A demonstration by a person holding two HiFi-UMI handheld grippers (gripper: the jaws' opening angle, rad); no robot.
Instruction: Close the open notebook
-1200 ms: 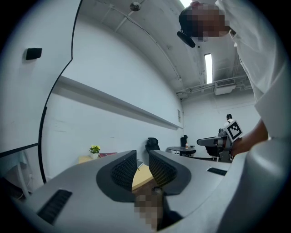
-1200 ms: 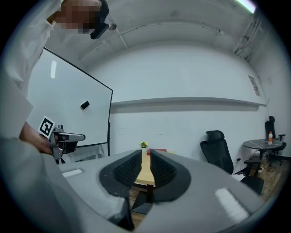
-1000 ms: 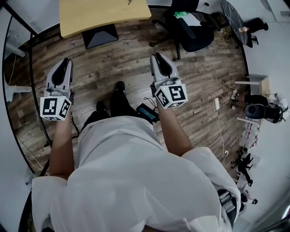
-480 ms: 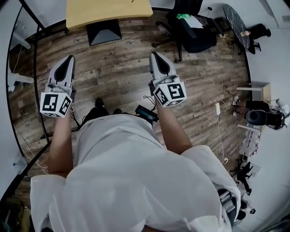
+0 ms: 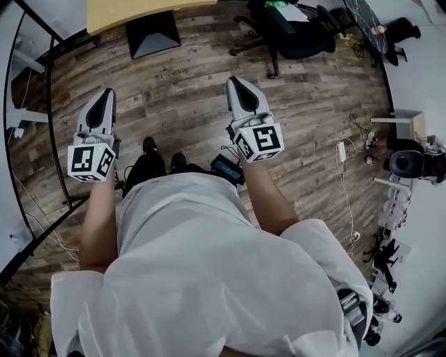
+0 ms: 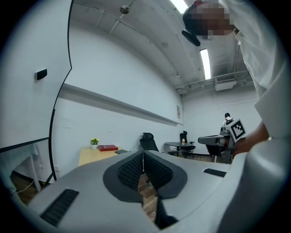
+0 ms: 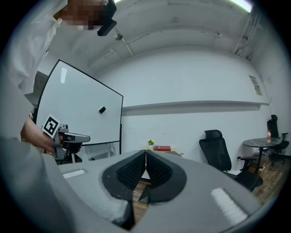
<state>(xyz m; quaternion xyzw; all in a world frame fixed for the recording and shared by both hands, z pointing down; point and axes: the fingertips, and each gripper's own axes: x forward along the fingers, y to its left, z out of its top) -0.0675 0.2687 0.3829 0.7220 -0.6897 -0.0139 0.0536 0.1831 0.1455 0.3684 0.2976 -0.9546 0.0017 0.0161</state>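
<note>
Above wooden floor (image 5: 185,73): two closed, empty grippers, namely left gripper (image 5: 106,94), right gripper (image 5: 232,82).

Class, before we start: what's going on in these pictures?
A person stands on the wood floor, holding the left gripper and right gripper out level, both shut and empty. They point toward a yellow desk across the room, where a red book and a small plant sit. No open notebook can be made out; nothing is handled yet.

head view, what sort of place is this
Most likely an office or lab workroom: a black office chair, a light wooden desk on wood-plank flooring, and a whiteboard in the right gripper view.
</note>
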